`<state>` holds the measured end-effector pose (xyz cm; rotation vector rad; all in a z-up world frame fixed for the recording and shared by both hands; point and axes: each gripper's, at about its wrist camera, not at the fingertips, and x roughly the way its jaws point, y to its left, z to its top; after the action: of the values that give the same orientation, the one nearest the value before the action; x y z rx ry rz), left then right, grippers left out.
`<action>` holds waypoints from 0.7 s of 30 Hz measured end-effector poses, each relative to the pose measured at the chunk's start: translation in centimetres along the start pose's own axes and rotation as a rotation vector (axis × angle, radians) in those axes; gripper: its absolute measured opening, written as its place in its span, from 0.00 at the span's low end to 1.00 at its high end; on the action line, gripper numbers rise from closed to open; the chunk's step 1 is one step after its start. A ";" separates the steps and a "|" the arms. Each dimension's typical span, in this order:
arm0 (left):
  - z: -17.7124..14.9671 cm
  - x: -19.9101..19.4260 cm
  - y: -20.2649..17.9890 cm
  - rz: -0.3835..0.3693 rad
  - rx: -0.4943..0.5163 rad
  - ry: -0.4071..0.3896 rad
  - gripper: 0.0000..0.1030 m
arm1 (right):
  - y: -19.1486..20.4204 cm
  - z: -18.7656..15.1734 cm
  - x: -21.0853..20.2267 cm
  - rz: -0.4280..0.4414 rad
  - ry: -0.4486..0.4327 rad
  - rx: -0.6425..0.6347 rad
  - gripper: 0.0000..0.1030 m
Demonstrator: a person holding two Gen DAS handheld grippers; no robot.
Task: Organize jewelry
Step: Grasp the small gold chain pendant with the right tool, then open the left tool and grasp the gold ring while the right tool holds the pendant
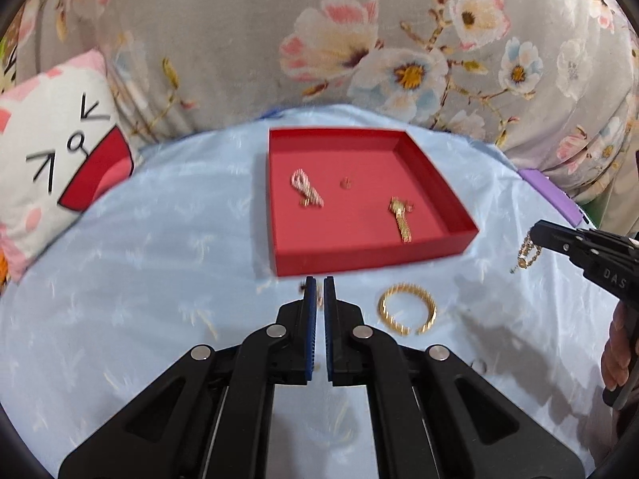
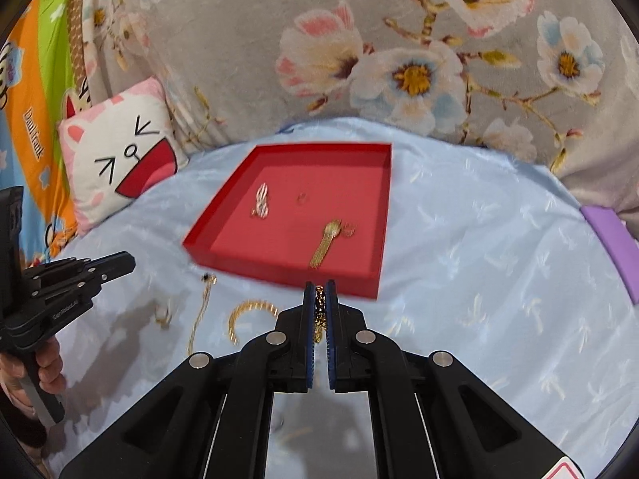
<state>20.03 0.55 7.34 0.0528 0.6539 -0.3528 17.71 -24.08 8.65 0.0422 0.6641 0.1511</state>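
I found three pieces in the red tray [image 1: 435, 183], my right hand-held gripper [image 2: 319, 291] clamped on a gold chain [image 2: 319, 311], my left hand-held gripper [image 1: 318, 285] nearly closed, apparently empty; bangle [image 1: 407, 313] and thin chain [image 2: 199, 315] remained on the blue bedspread [image 1: 159, 259].

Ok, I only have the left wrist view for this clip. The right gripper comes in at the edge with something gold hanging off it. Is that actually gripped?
Observer: Yes. In the right wrist view the gold chain is pinched between the blue pads of the right gripper.
Operator: Is anything left on the cloth besides the bangle?
Observer: A thin chain lies left of the bangle. The left gripper hides most of it from your view.
Operator: Is that all?
Observer: No, a small gold piece lies further left on the cloth. It is too blurred to name.
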 end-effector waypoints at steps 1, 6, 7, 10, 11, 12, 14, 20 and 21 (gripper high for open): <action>1.1 0.1 -0.2 0.001 0.012 -0.010 0.03 | -0.2 1.1 0.2 -0.007 -0.009 0.000 0.04; 5.3 1.2 -0.3 0.015 0.004 -0.044 0.03 | -1.4 5.3 1.4 -0.021 -0.047 0.035 0.04; 5.8 1.3 0.0 0.012 -0.009 -0.049 0.03 | -1.5 5.6 1.5 -0.021 -0.050 0.038 0.04; 5.7 1.1 0.8 -0.004 -0.024 -0.052 0.03 | -1.3 5.2 1.4 -0.010 -0.050 0.032 0.04; 5.4 1.1 1.0 -0.006 -0.022 -0.049 0.03 | -1.1 4.8 1.4 -0.012 -0.048 0.024 0.04; 4.9 1.2 1.3 -0.002 -0.019 -0.042 0.03 | -0.9 4.2 1.5 -0.011 -0.041 0.014 0.04; 3.6 1.8 1.8 -0.001 -0.027 -0.013 0.03 | -0.8 3.3 1.6 -0.008 -0.032 0.015 0.04; -1.2 3.5 2.5 -0.004 -0.034 0.112 0.09 | -0.6 0.0 2.0 0.026 0.016 0.031 0.04; -2.3 4.1 2.5 0.000 -0.035 0.143 0.18 | -0.5 -0.4 2.0 0.027 0.023 0.028 0.04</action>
<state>22.57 2.03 2.85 0.0452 0.8017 -0.3394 19.11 -24.26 7.05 0.0766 0.6890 0.1684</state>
